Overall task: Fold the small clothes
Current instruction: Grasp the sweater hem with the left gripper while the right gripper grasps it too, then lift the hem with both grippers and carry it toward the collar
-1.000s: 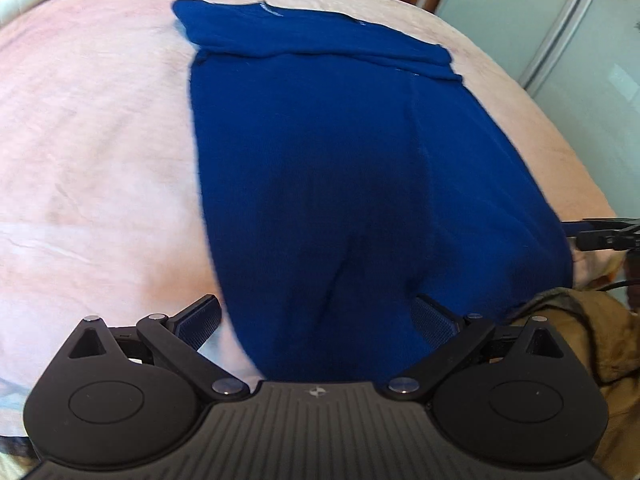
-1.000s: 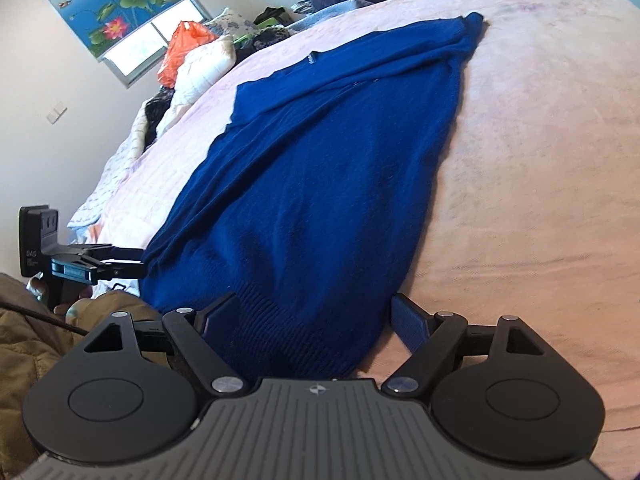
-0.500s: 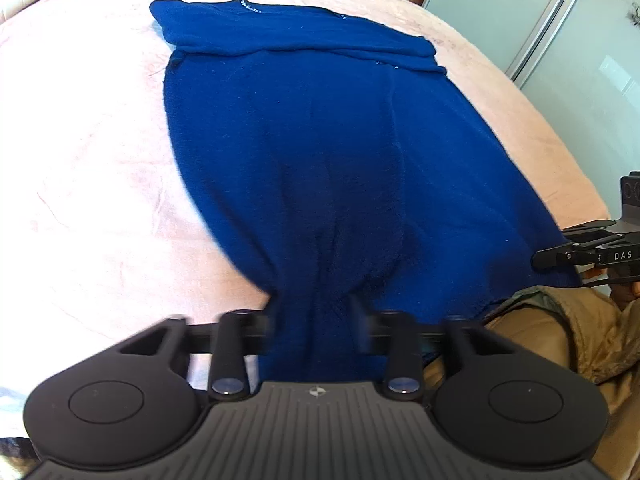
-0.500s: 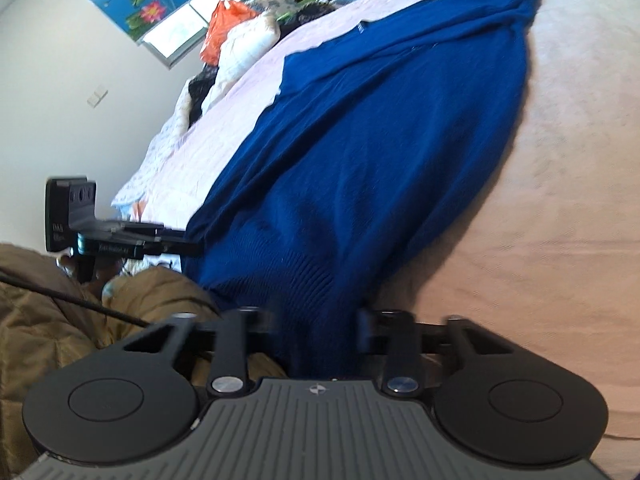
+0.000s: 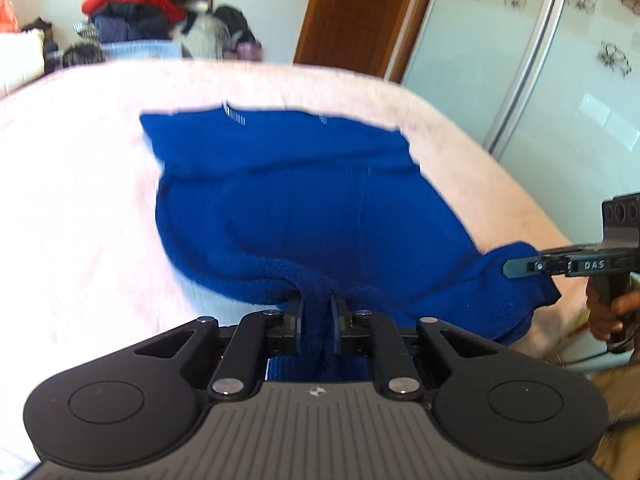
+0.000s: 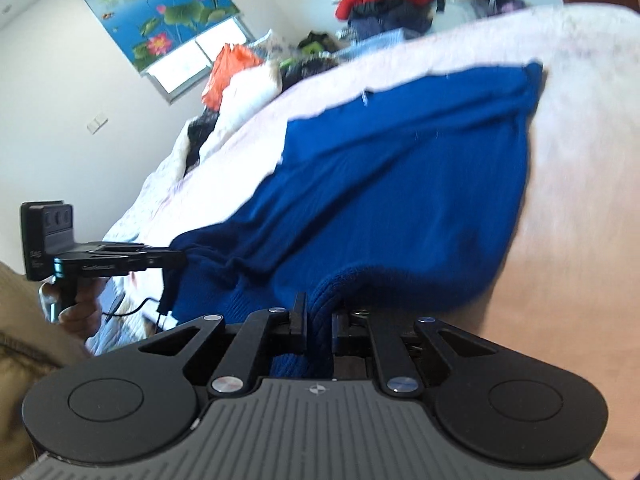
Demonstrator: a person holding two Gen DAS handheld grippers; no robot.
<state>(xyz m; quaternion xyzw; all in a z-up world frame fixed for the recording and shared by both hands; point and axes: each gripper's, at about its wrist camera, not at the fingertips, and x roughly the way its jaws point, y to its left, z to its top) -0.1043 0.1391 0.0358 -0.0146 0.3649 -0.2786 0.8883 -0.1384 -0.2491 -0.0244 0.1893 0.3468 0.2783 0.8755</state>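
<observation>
The blue sweater [image 5: 304, 200] lies spread on the pink bed [image 5: 80, 200]. Its near hem is bunched and pinched in both claws: the left claw [image 5: 318, 312] and right claw [image 6: 318, 316] have just closed on the fabric. Piled clothes [image 5: 136, 12] stand beyond the bed.

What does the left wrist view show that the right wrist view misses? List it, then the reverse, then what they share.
Left wrist view only: a brown wooden door and frosted sliding panels.

Right wrist view only: a lotus-print window blind, an orange bag and a wall switch.

Both: the blue sweater on the pink bed cover, its near hem pinched by the left gripper and the right gripper, whose jaws have just been closing on it, and the clothes pile beyond.
</observation>
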